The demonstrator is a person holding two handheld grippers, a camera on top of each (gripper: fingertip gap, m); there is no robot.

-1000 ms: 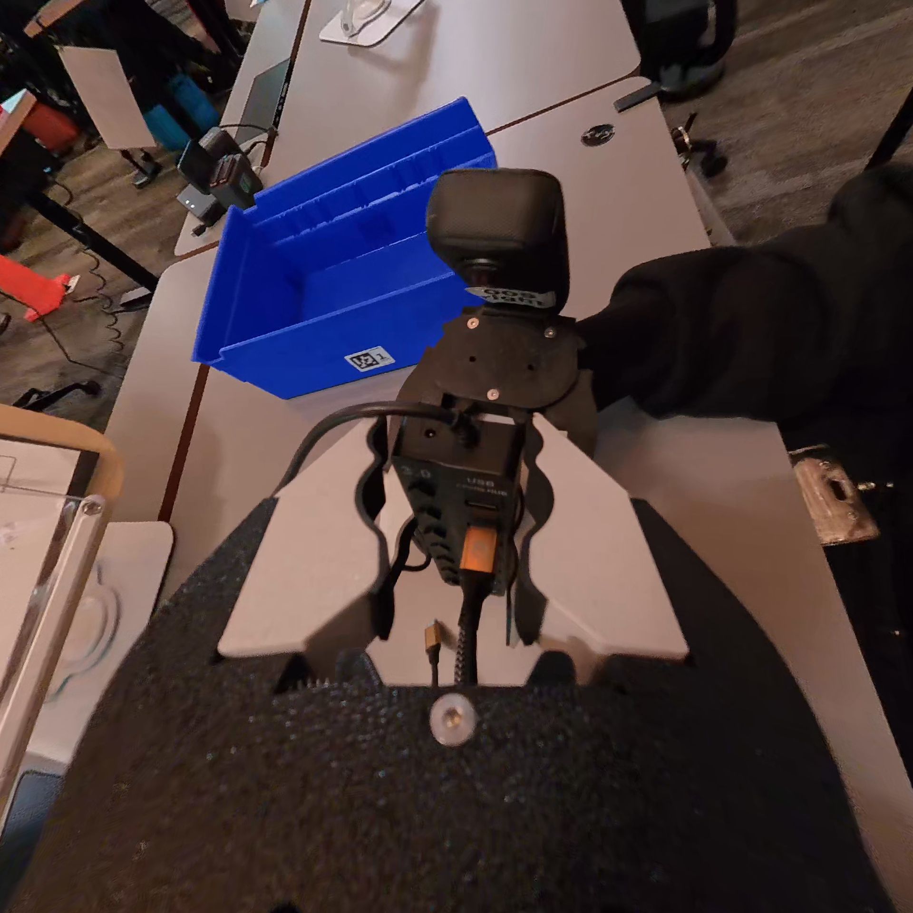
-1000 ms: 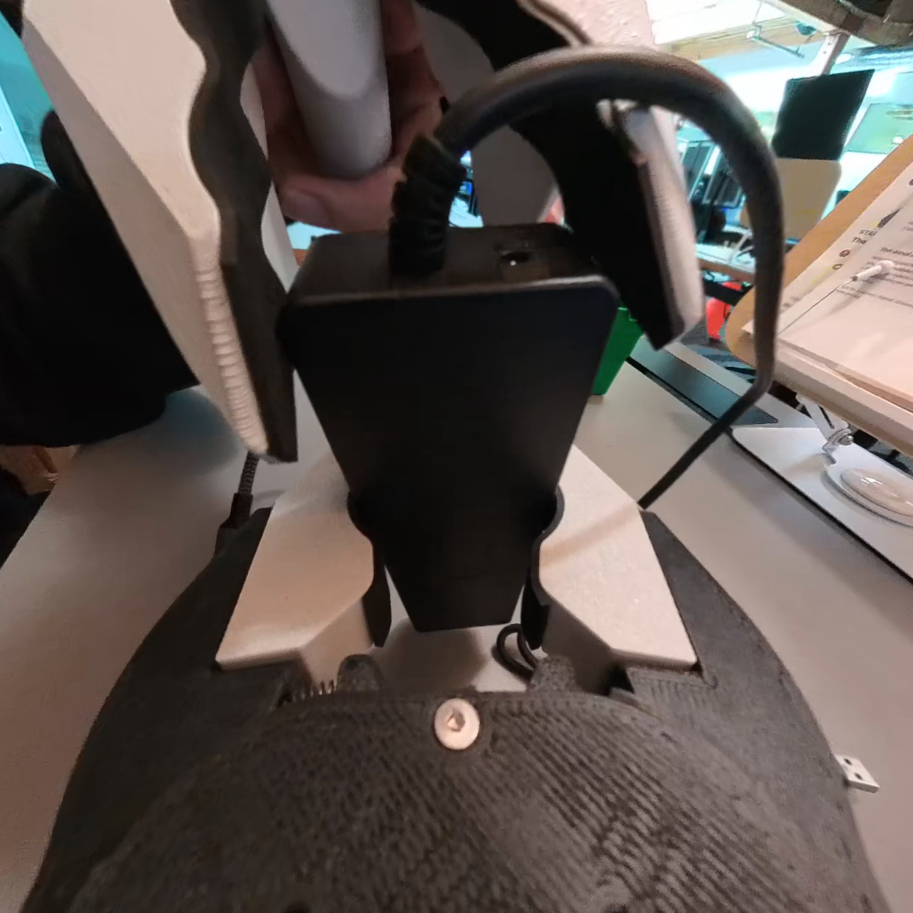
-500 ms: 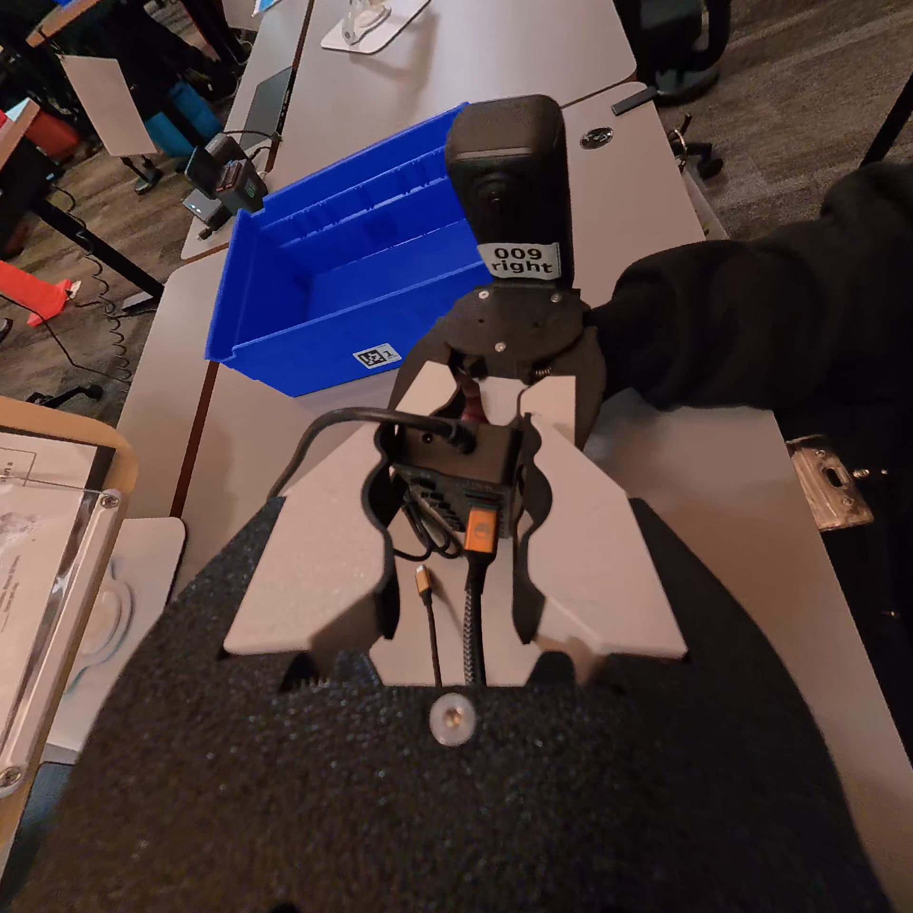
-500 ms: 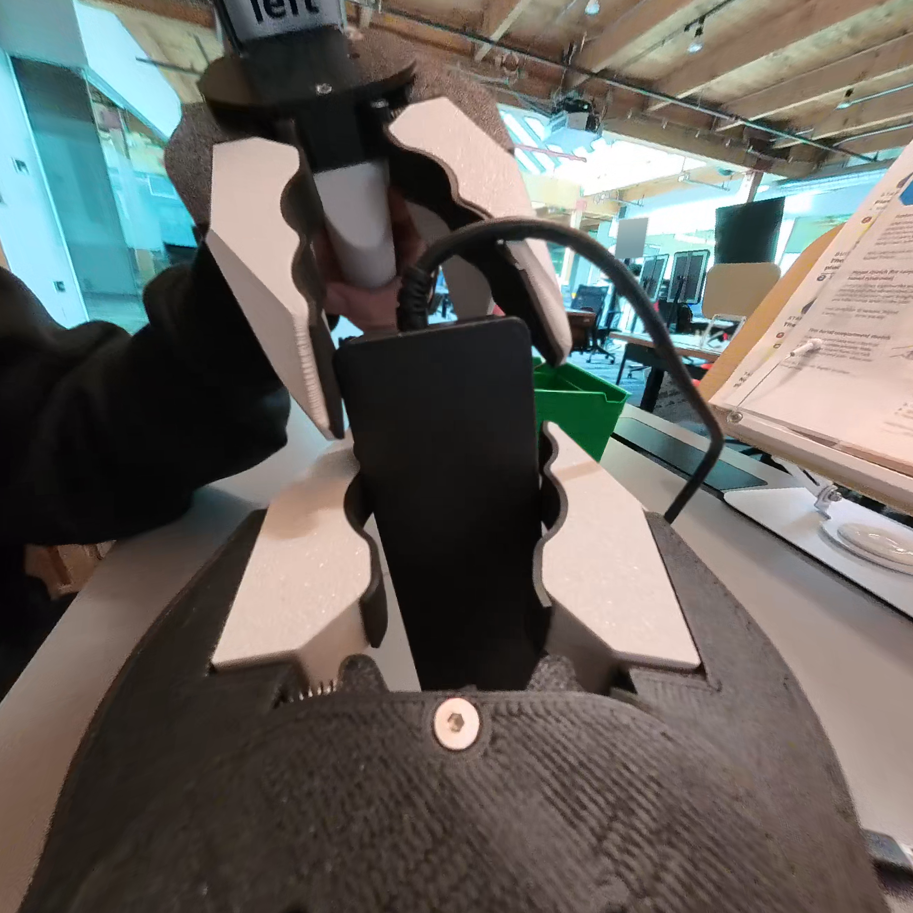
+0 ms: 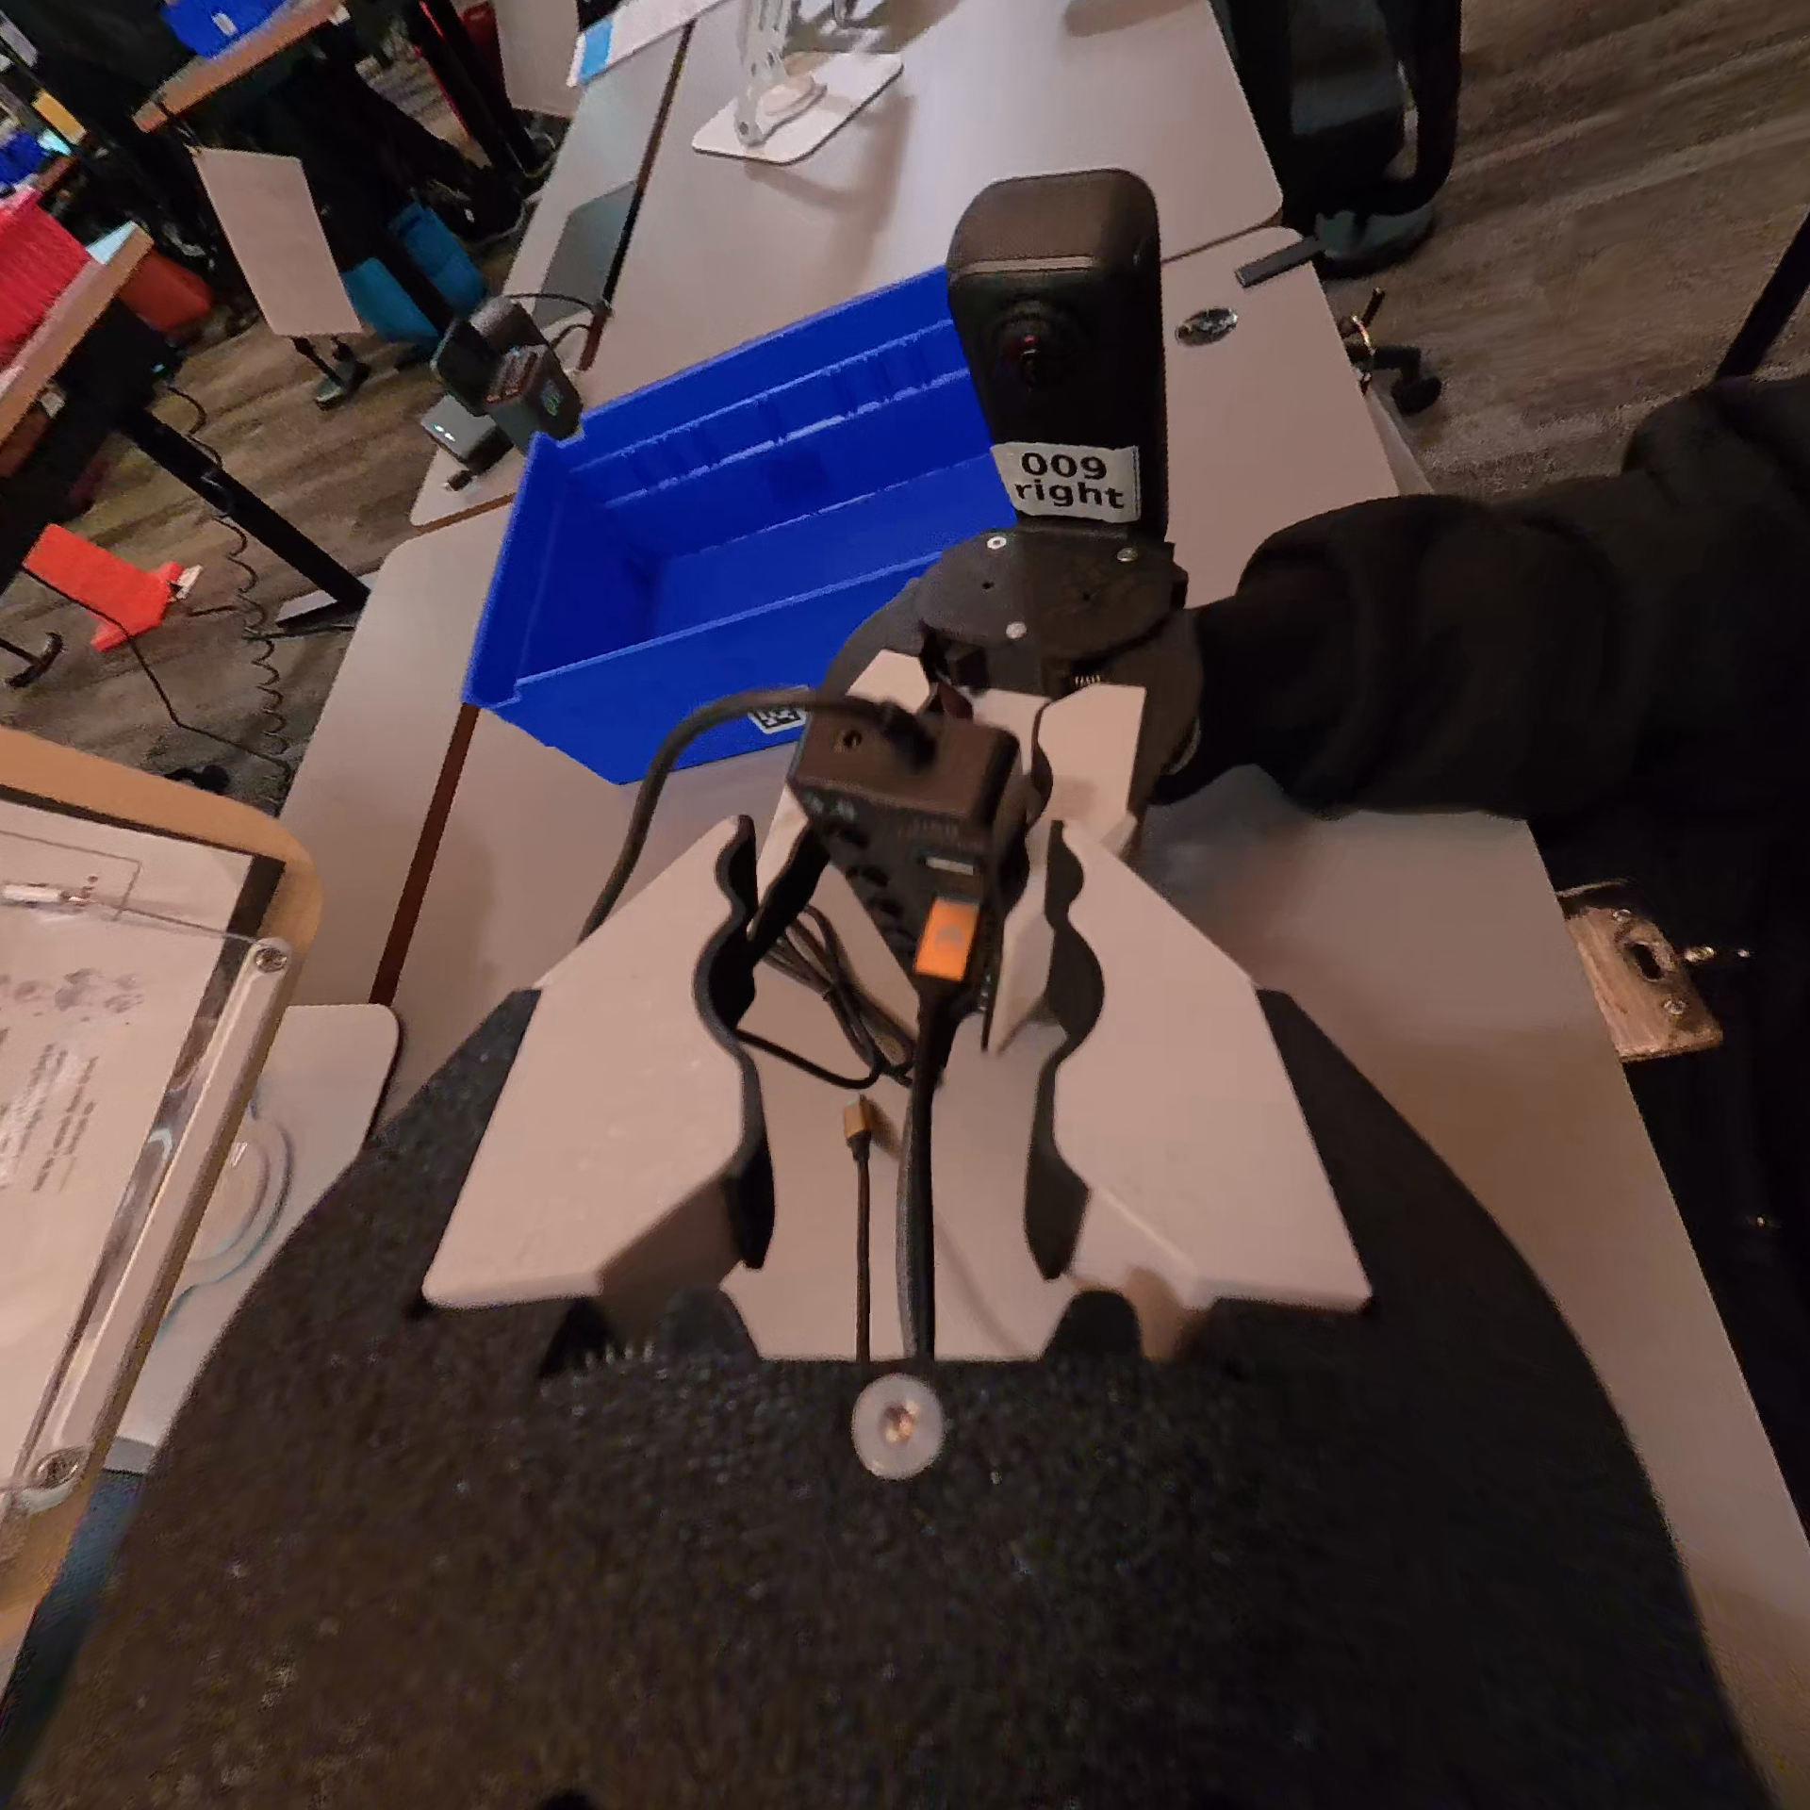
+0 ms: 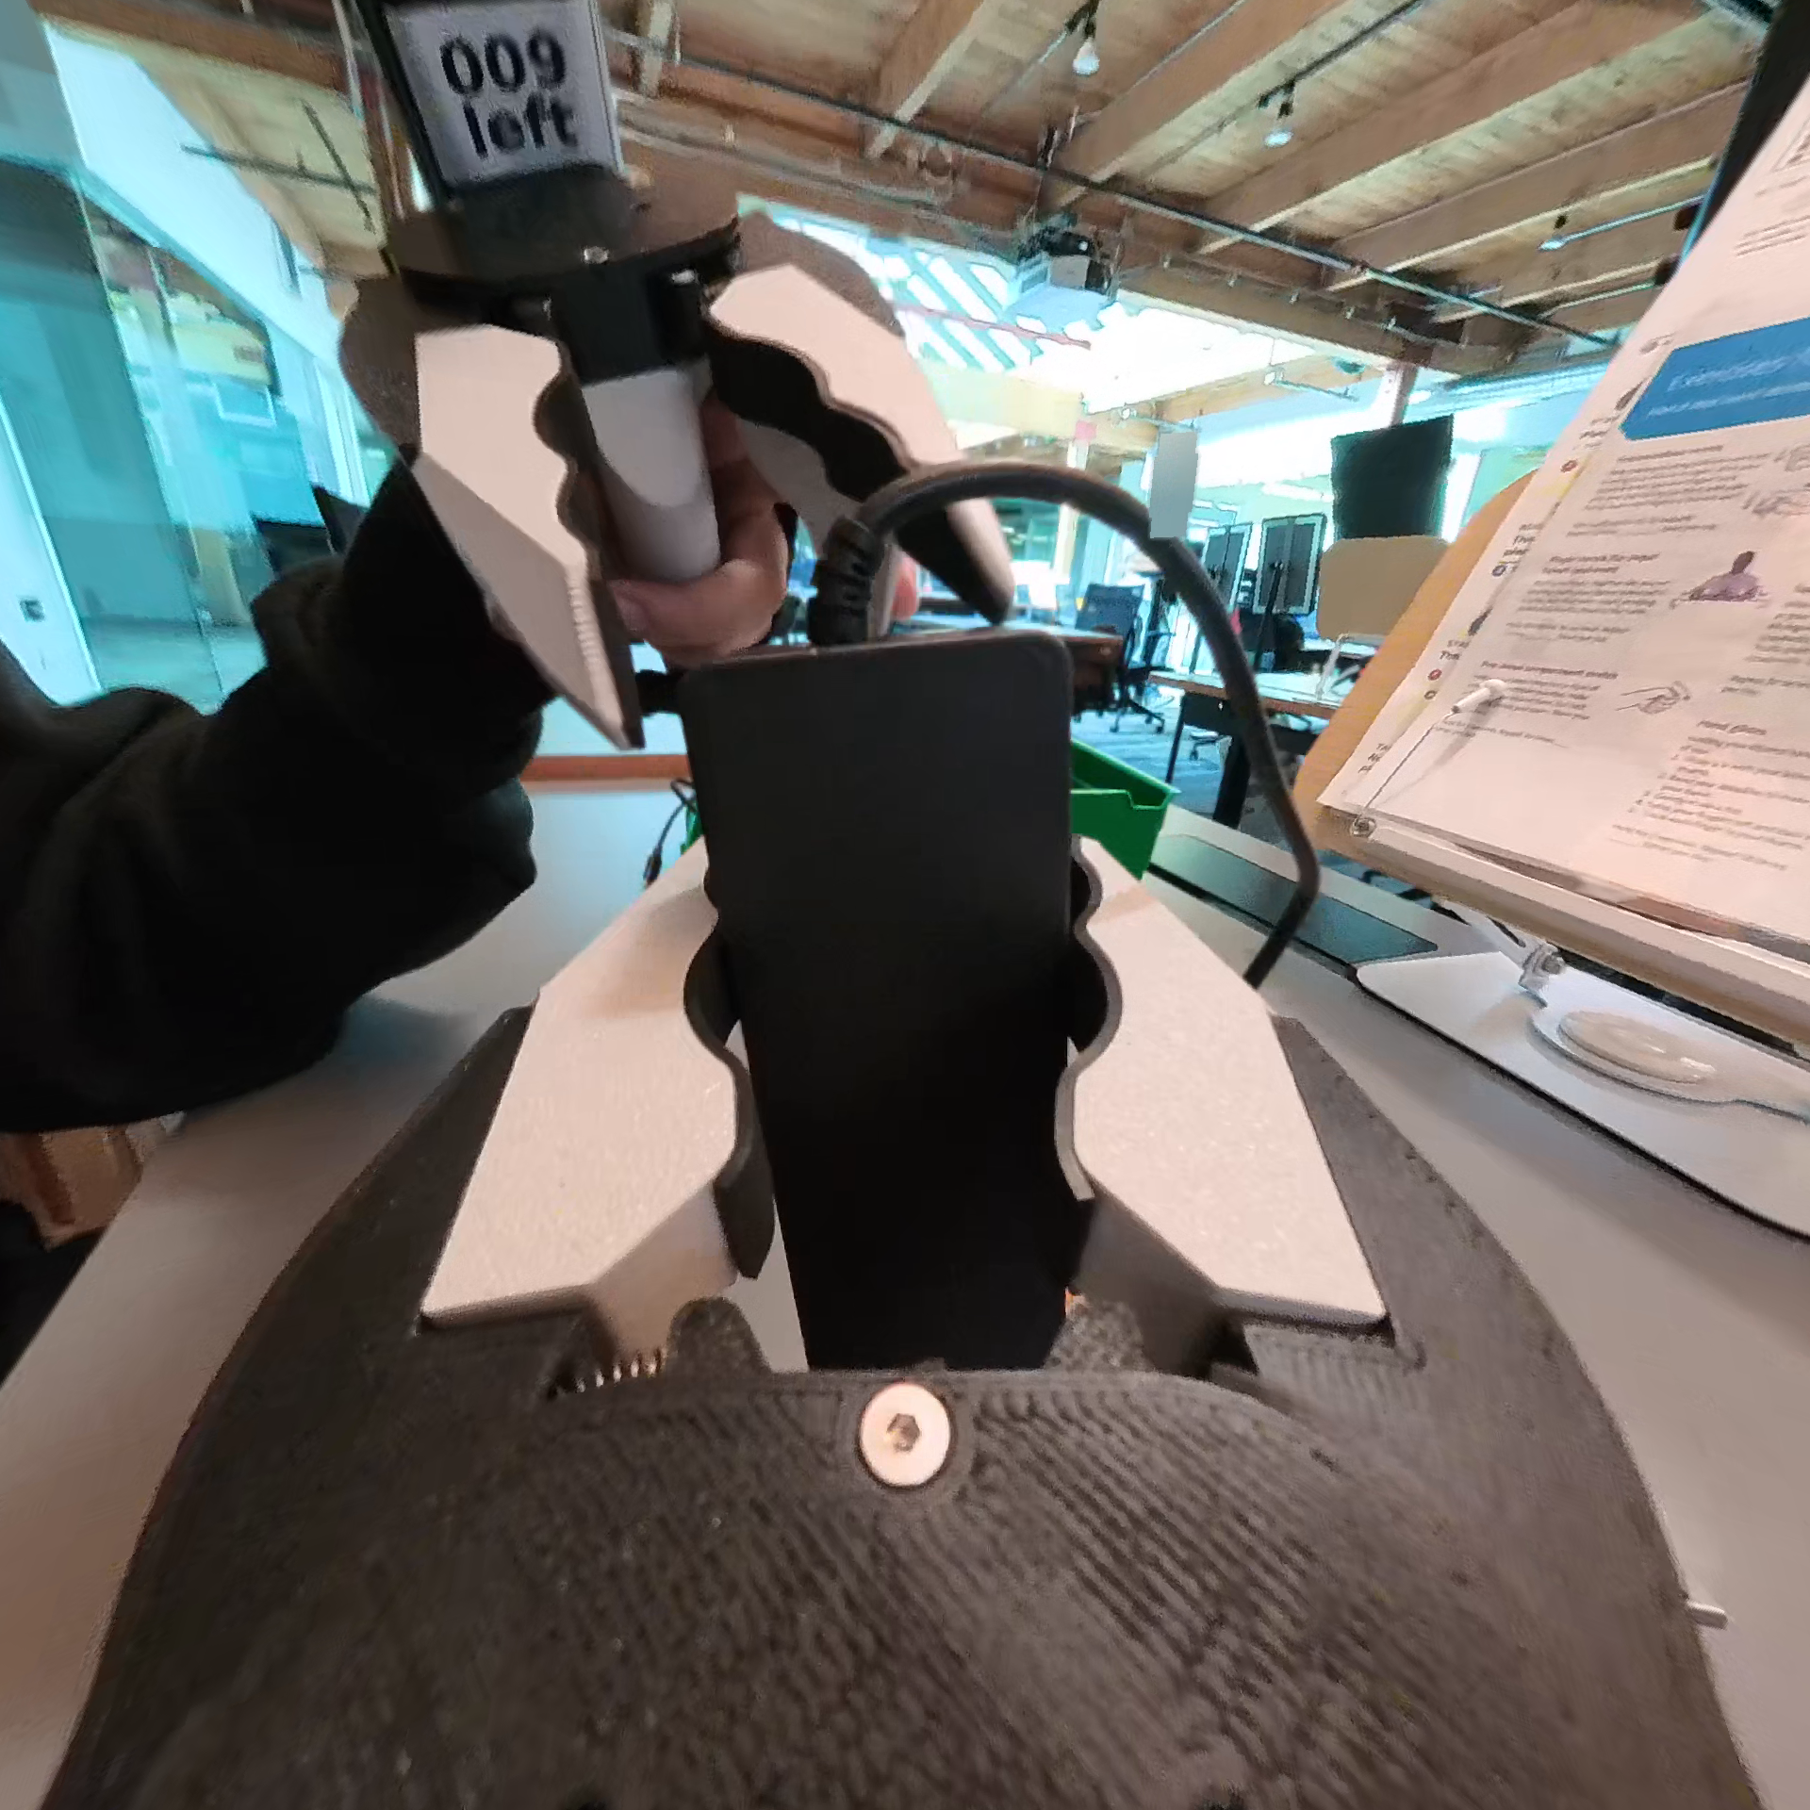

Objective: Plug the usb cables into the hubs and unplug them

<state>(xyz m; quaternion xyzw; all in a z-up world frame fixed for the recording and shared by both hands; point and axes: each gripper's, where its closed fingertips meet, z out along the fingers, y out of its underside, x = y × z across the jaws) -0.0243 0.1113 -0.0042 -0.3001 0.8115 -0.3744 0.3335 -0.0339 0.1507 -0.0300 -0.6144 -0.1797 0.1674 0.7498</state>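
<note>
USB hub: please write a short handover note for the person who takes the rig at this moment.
Right gripper: shut on the black hub.
Left gripper: open, fingers either side of the hub, gripping nothing.
Orange plug sits in a hub port; gold-tipped connector lies loose on the table.
Done: one cable plugged in.
Left: probably unplug the orange plug.
</note>
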